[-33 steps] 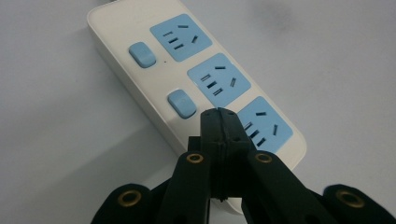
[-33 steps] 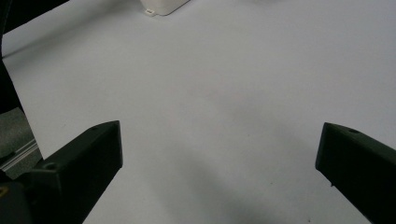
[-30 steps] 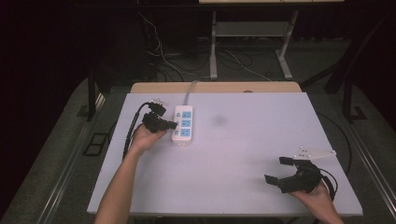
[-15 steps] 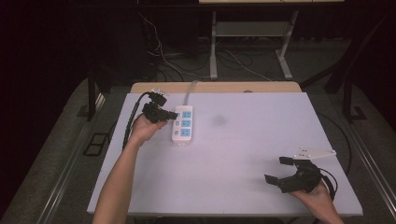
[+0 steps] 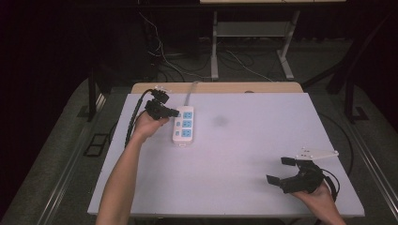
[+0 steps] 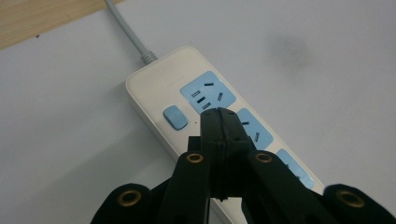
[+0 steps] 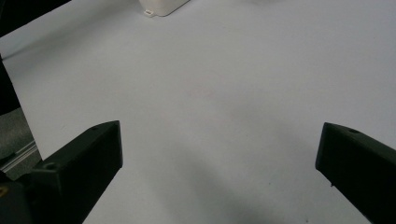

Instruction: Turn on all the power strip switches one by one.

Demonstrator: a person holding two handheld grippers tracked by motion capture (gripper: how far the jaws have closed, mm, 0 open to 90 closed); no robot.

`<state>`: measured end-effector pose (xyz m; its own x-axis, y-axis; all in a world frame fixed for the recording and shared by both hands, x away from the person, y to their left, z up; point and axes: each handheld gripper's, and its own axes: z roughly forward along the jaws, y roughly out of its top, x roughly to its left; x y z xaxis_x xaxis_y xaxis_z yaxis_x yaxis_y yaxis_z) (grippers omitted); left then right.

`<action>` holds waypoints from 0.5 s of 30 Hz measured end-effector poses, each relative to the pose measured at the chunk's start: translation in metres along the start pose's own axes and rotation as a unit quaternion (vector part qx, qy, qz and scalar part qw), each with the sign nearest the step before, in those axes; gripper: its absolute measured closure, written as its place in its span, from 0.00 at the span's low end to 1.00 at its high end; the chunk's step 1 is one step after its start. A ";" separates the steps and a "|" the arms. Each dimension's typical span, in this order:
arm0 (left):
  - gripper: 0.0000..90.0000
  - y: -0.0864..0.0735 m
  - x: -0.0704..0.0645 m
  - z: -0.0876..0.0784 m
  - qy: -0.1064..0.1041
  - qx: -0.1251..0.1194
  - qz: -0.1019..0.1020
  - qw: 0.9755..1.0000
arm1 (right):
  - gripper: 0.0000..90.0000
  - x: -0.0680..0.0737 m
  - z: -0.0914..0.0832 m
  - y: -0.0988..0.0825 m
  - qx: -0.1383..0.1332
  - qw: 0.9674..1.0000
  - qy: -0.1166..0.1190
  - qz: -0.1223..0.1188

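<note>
Hovering with jaws clenched on nothing: left gripper (image 6: 219, 116), tips over the power strip (image 5: 183, 124) between the switch (image 6: 174, 116) and the top outlet (image 6: 205, 94); contact with the strip face cannot be told. In the high view, left gripper (image 5: 162, 110) at the strip's left edge, far-left part of the white table (image 5: 234, 154). Strip lying flat, long axis running away from the person, grey cord (image 6: 128, 32) leaving the far end toward the wooden edge. Right gripper (image 5: 293, 176) resting near the near-right corner, well apart from the strip, jaws spread wide, nothing between them; strip's near end (image 7: 161, 7) peeking in at the top of the right gripper view.

Risks, judged from here: pressing off-centre, so closed tips slide off the small switch onto plain casing. Pushing at a slant, so the unsecured strip skids or pivots on the smooth top, with no second gripper bracing it. Catching an outlet slot with a tip. Snagging the trailing gripper cable (image 5: 133, 119) on the strip.
</note>
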<state>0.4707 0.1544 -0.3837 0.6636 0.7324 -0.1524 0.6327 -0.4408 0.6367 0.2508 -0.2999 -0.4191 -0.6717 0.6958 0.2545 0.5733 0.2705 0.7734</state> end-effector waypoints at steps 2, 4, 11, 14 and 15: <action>1.00 -0.001 0.000 0.002 -0.002 0.000 -0.001 1.000 | 0.01 0.000 0.000 0.000 0.001 1.000 0.000 -0.001; 1.00 -0.001 -0.001 0.004 -0.003 0.004 0.001 1.000 | 0.01 0.000 0.000 0.000 0.000 1.000 0.000 -0.001; 1.00 -0.003 -0.003 0.009 -0.002 0.015 0.009 1.000 | 0.01 0.000 0.000 0.000 0.001 1.000 0.000 -0.001; 0.99 -0.005 -0.003 0.011 0.000 0.024 0.010 1.000 | 0.01 0.001 0.000 0.000 0.001 1.000 0.001 -0.001; 0.99 -0.006 -0.003 0.012 0.002 0.027 0.011 1.000 | 0.01 0.001 0.000 0.000 0.002 1.000 0.001 0.000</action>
<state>0.4700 0.1490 -0.3961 0.6758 0.7243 -0.1368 0.6389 -0.4831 0.5987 0.2505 -0.2993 -0.4192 -0.6729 0.6945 0.2548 0.5746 0.2738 0.7713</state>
